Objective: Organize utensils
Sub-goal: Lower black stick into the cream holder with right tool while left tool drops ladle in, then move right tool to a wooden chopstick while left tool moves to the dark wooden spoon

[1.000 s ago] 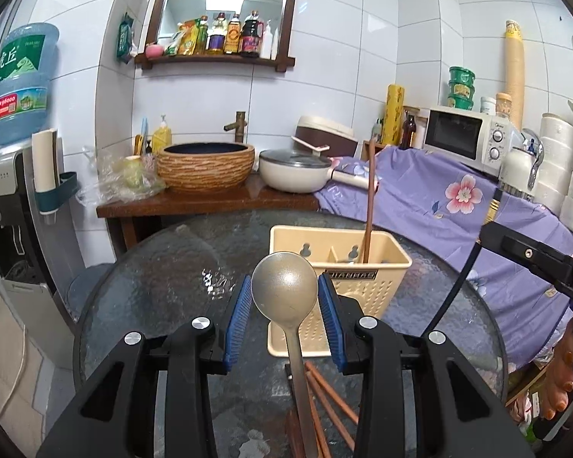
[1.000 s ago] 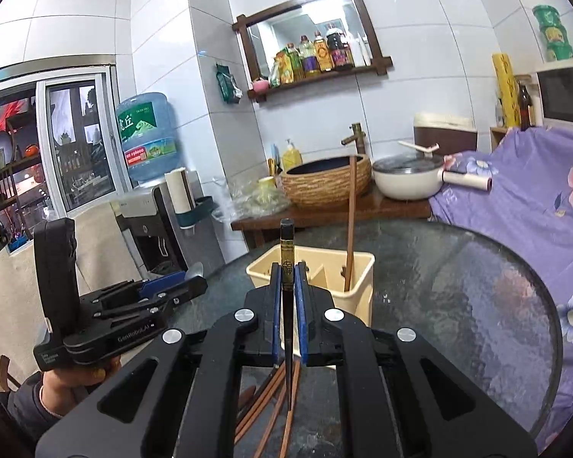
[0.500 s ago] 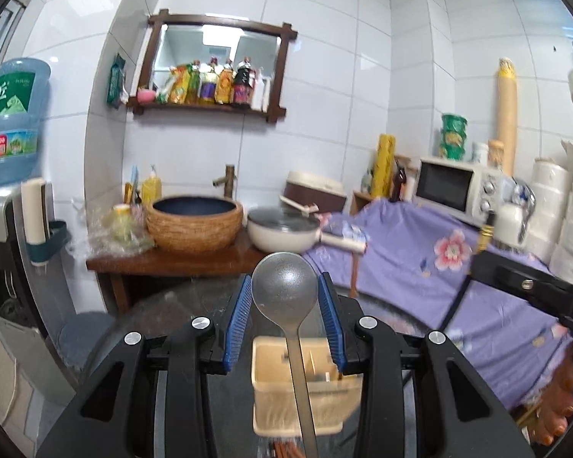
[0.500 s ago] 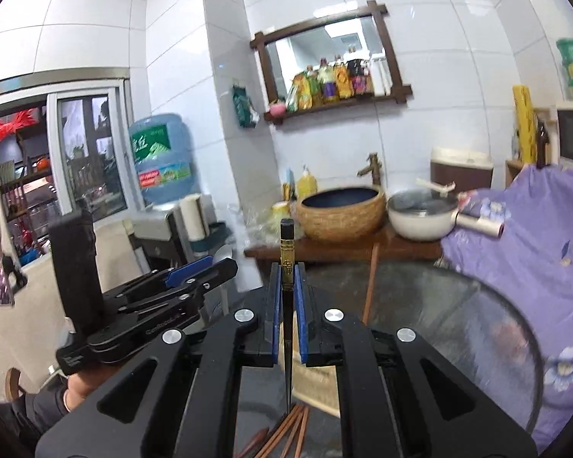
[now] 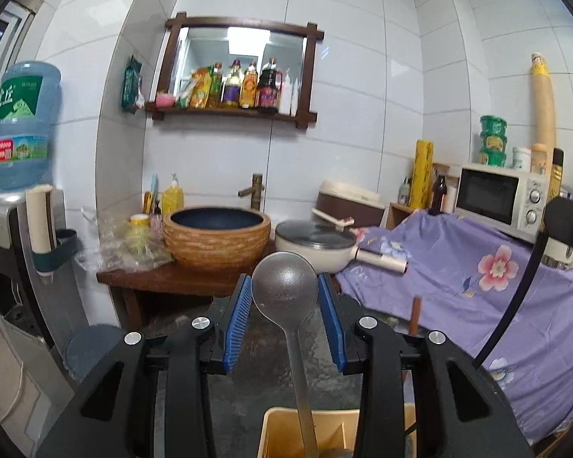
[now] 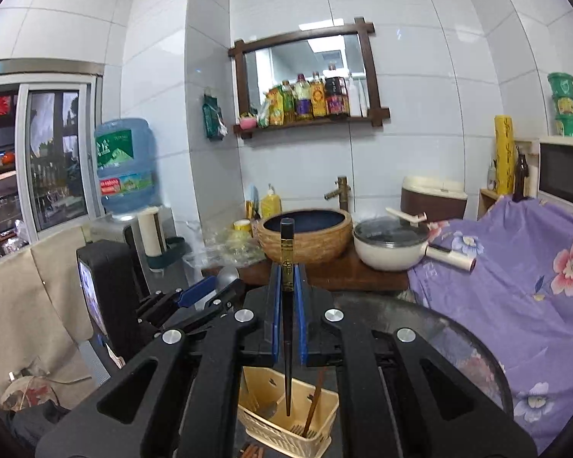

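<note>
- Left wrist view: the left gripper (image 5: 285, 315) has its blue pads (image 5: 237, 320) spread wide apart, released. The round bowl of a grey ladle (image 5: 284, 286) stands upright between them; whether either pad touches it cannot be told.
- The ladle's handle runs straight down into a beige utensil basket (image 5: 282, 433) at the bottom edge of the view, which sits on a round glass table (image 5: 263, 374).
- A brown chopstick (image 5: 414, 315) pokes up to the right of the gripper, near the table's far edge.
- Behind the table stand a wicker-sided basin (image 5: 216, 240), a cream pot (image 5: 315, 244) and a microwave (image 5: 500, 196) above a purple flowered cloth (image 5: 477, 297).
- Right wrist view: the right gripper (image 6: 287, 301) is clenched on a black chopstick (image 6: 286, 252), held upright with its gold-banded top above the pads.
- The black chopstick's thin end reaches down into the utensil basket (image 6: 271, 433), in a middle compartment; a brown chopstick (image 6: 314, 406) leans in the compartment to its right.
- More brown chopsticks (image 6: 253, 451) lie on the glass table (image 6: 462, 343) just in front of the basket.
- The left gripper (image 6: 206, 297) shows at the left, its pads apart.
</note>
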A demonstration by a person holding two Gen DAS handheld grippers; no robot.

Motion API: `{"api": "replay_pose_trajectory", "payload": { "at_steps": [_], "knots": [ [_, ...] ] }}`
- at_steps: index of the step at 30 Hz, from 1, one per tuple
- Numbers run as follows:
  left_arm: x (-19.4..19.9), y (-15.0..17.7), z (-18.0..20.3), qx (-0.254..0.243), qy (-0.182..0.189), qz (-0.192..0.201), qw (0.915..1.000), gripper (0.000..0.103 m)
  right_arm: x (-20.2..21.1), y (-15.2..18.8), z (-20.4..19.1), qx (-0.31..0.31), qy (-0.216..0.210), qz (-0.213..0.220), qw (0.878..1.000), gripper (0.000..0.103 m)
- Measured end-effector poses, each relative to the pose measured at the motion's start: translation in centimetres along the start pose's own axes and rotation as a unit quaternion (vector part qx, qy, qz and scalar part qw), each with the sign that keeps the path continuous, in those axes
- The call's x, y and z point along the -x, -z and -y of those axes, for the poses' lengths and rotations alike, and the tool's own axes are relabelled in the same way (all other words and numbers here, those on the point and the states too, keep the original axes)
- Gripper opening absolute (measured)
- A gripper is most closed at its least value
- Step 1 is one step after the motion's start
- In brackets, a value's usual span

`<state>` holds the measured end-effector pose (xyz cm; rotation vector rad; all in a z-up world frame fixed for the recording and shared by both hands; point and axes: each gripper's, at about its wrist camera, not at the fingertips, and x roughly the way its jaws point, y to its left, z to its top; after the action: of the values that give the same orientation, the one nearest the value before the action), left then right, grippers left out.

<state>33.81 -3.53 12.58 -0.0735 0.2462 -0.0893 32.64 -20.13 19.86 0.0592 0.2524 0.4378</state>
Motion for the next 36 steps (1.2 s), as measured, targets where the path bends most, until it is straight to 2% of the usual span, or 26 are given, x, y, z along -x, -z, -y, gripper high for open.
{"api": "replay_pose_trajectory", "payload": {
  "at_steps": [5,12,17,22,23,24,27,28,30,31,32,33,36],
  "knots": [
    [-0.8,2.9,-0.8,0.009,-0.004,-0.018,0.9998,0.035,-2.0,4.0,0.4,0.005,0.01,-0.027,1.0,0.008],
    [-0.9,5.4,-0.7,-0.007,0.002,-0.042,0.9991,0.035,-3.4,7.4,0.5,0.0,0.015,-0.052,0.999,0.008],
    [-1.3,7.1,-0.2,-0.033,-0.002,-0.061,0.9976,0.035,-3.4,8.7,0.7,0.001,0.021,-0.052,0.998,0.008],
    [-2.4,8.1,-0.6,-0.035,-0.001,-0.095,0.9948,0.036,-3.4,8.8,1.0,-0.006,0.024,-0.055,0.998,0.008],
    [-2.4,8.1,-0.9,-0.027,0.0,-0.094,0.9952,0.039,-3.6,8.9,1.1,-0.009,0.02,-0.059,0.998,0.008],
    [-2.3,8.1,-1.1,-0.022,0.0,-0.093,0.9954,0.047,-3.7,9.1,1.2,-0.012,0.017,-0.065,0.998,0.008],
    [-1.5,7.7,-1.7,-0.006,0.005,-0.083,0.9965,0.058,-3.7,9.5,1.4,-0.007,0.024,-0.066,0.997,0.008],
    [-1.2,7.6,-1.9,-0.004,0.006,-0.081,0.9967,0.06,-3.7,9.6,1.4,-0.009,0.024,-0.068,0.997,0.011],
    [-0.4,7.4,-2.2,0.003,0.009,-0.075,0.9971,0.067,-3.2,10.0,1.7,-0.019,0.022,-0.068,0.997,0.025],
    [0.3,7.3,-2.6,0.01,0.01,-0.071,0.9973,0.069,-2.9,10.2,1.8,-0.024,0.021,-0.065,0.997,0.044],
    [0.7,7.2,-2.8,0.014,0.01,-0.071,0.9973,0.074,-2.4,10.4,1.9,-0.028,0.021,-0.06,0.998,0.054],
    [1.2,7.2,-3.1,0.017,0.009,-0.072,0.9972,0.079,-1.8,10.7,1.9,-0.029,0.022,-0.054,0.998,0.054],
    [3.0,7.9,-4.2,0.024,0.005,-0.093,0.9954,0.083,-0.7,11.7,1.3,-0.019,0.023,-0.063,0.998,0.054]
  ]
}}
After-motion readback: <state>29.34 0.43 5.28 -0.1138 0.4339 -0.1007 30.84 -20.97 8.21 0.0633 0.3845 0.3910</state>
